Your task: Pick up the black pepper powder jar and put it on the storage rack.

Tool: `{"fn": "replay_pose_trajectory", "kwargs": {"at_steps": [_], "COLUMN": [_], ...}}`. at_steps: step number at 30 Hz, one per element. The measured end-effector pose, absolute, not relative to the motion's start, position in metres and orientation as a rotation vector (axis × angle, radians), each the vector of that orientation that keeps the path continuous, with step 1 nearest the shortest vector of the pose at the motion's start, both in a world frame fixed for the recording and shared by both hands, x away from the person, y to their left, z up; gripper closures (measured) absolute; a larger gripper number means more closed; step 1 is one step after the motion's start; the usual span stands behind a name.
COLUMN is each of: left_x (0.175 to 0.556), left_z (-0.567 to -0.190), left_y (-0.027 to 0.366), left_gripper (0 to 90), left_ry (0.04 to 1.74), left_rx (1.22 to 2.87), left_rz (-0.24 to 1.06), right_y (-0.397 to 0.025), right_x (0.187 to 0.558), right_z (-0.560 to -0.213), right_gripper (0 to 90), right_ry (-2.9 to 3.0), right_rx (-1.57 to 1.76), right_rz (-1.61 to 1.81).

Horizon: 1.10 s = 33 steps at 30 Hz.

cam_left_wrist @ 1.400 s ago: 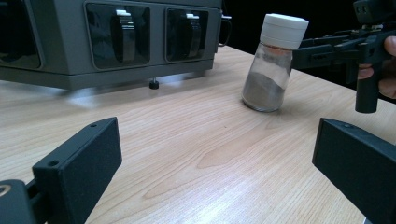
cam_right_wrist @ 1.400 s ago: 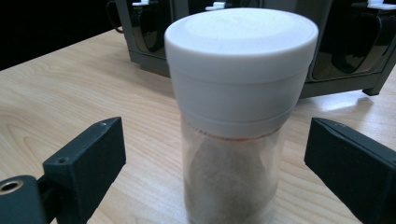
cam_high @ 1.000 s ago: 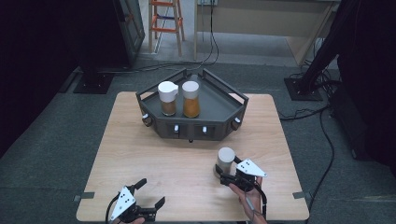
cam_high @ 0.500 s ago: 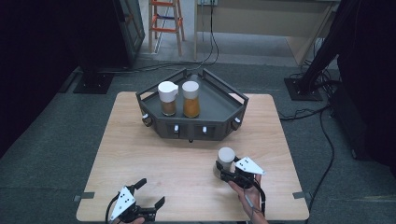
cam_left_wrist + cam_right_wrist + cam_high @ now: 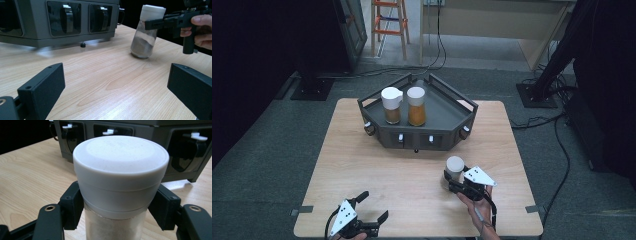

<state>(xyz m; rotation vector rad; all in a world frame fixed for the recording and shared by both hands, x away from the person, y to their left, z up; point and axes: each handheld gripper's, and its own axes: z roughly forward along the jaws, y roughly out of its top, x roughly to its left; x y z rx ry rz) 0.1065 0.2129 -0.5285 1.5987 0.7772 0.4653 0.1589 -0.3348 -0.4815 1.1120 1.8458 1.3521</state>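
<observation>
A clear jar (image 5: pixel 454 165) with a white lid and grey powder stands on the wooden table, right of centre. My right gripper (image 5: pixel 453 175) is shut on the jar's neck just under the lid (image 5: pixel 120 157), one jaw on each side. From the left gripper view the jar (image 5: pixel 146 37) rests on the table with a slight lean, the right gripper (image 5: pixel 160 22) at its lid. My left gripper (image 5: pixel 373 206) is open near the front edge, nothing between its fingers (image 5: pixel 45 85). Two orange-filled jars, one (image 5: pixel 392 107) beside the other (image 5: pixel 416 106), stand in the dark grey tray (image 5: pixel 447 102).
The tray's front wall (image 5: pixel 30 40) carries small latches and stands a short way behind the held jar. Bare table (image 5: pixel 402 170) lies between the two grippers. An orange ladder (image 5: pixel 389 25), black stands and cables are on the floor beyond the table.
Hardly anything differs: the right gripper and the jar have shifted very slightly away from the person. The left gripper has stayed put.
</observation>
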Motion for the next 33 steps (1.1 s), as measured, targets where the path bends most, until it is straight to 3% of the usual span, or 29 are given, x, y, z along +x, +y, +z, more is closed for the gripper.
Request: {"fn": "replay_pose_trajectory", "kwargs": {"at_steps": [33], "left_x": [0.106], "left_z": [-0.528], "left_y": [0.213], "left_gripper": [1.2], "left_ry": [0.776], "left_rx": [1.599], "left_rz": [0.466], "right_y": [-0.334], "right_x": [0.179], "right_z": [-0.416], "right_gripper": [34.8], "right_ry": [1.893], "right_rx": [0.982], "right_rz": [1.437]}}
